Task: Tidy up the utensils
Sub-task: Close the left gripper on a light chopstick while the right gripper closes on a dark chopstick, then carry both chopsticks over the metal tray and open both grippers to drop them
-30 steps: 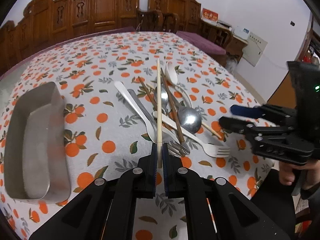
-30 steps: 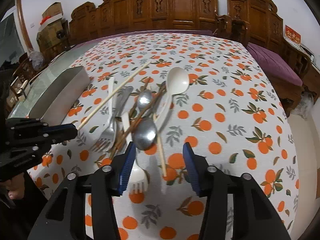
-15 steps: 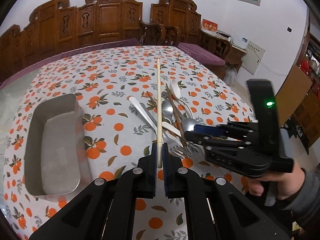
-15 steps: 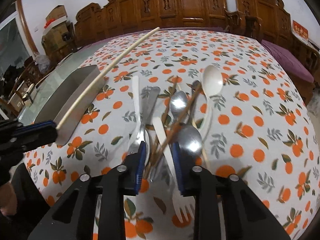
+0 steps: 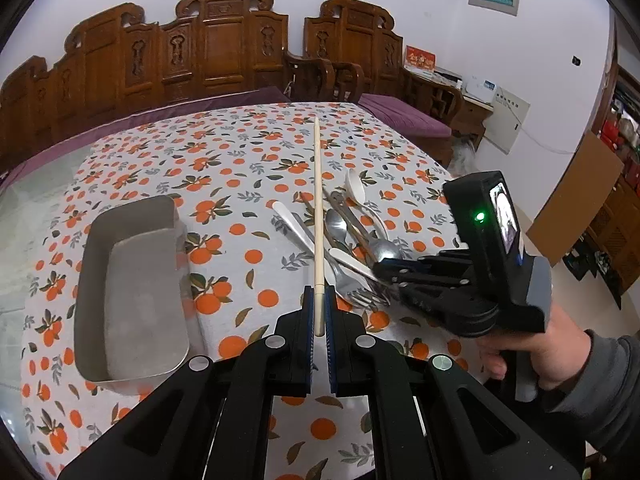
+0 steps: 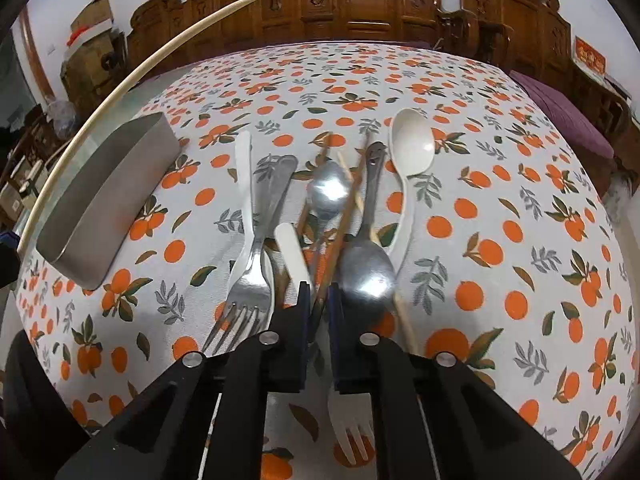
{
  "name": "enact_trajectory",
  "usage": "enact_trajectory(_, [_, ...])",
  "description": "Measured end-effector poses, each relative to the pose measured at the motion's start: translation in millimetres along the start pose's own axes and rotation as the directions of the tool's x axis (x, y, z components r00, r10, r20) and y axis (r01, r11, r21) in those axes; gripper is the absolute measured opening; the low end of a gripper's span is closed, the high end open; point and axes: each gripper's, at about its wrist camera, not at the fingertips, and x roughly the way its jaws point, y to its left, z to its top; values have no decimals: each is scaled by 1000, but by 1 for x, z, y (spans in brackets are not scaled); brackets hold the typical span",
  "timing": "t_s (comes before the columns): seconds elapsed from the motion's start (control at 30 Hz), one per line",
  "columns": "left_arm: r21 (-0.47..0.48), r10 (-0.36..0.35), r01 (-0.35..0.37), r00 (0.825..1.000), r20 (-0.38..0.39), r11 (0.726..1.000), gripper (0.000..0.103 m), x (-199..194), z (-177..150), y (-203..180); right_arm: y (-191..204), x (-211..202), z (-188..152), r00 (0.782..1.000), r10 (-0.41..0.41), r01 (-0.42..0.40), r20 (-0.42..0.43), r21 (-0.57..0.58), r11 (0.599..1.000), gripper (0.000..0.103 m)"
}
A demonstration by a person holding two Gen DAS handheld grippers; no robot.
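Currently left tool (image 5: 319,312) pinches pale chopstick (image 5: 317,216) at its thick end, lifted over the table (image 5: 224,168) near metal tray (image 5: 132,284): light, stiff, slick. Right tool (image 6: 319,304) clamps dark brown chopstick (image 6: 347,208) low in the utensil pile; thin, may pivot.

the pale chopstick (image 5: 318,216) has been lifted clear of the pile, while the right gripper (image 6: 319,300) has been closed on a brown chopstick (image 6: 343,220).
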Motion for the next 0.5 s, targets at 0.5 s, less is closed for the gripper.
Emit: enact_trajectory(0.5, [-39, 70, -70, 998, 2, 997, 4, -24, 1, 48, 8, -40, 10, 993, -78, 82, 84, -44, 996, 6])
